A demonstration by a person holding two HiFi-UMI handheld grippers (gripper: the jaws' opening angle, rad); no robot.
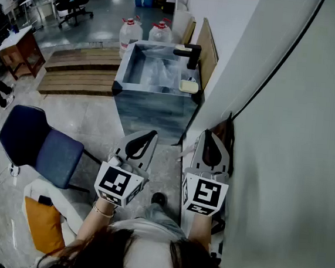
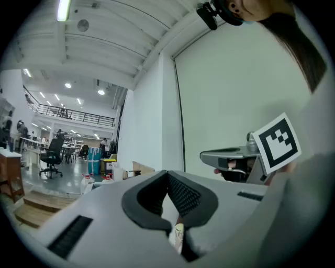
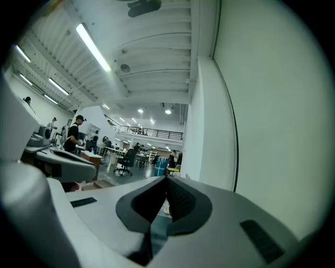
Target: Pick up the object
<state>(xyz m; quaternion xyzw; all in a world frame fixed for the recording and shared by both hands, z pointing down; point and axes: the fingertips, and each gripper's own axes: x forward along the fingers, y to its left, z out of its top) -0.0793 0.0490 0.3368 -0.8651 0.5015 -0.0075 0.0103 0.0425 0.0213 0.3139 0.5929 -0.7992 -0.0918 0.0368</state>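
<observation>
**Dark hair, two marker cubes, two closed hand-held grippers before a basin unit**

1. Person: dark hair (image 1: 144, 258) at the bottom edge of the head view, forearms reaching forward.
2. Left hand-held gripper (image 1: 154, 134): jaw tips together, nothing between them; marker cube (image 1: 118, 183) at its rear.
3. Right hand-held gripper (image 1: 208, 132): jaw tips together, empty, close beside the white wall (image 1: 284, 142).
4. Task's thing: pale yellowish block (image 1: 188, 86), flat with rounded corners. It lies on the right rim of the basin unit (image 1: 150, 102), just in front of the black tap (image 1: 190, 55) and well apart from both grippers.
5. Head view only: two water bottles (image 1: 130, 31) behind the basin, wooden platform (image 1: 79, 69), blue chair (image 1: 34, 141).
6. Left gripper view only: the right gripper side-on, its marker cube (image 2: 276, 141) facing the lens. A pale patch (image 2: 178, 235) shows low in the slit behind the closed tips; what it is cannot be told.
7. Right gripper view only: mezzanine railing (image 3: 149, 132), office chair (image 3: 125, 162) and a standing person (image 3: 73, 136) far off.
</observation>
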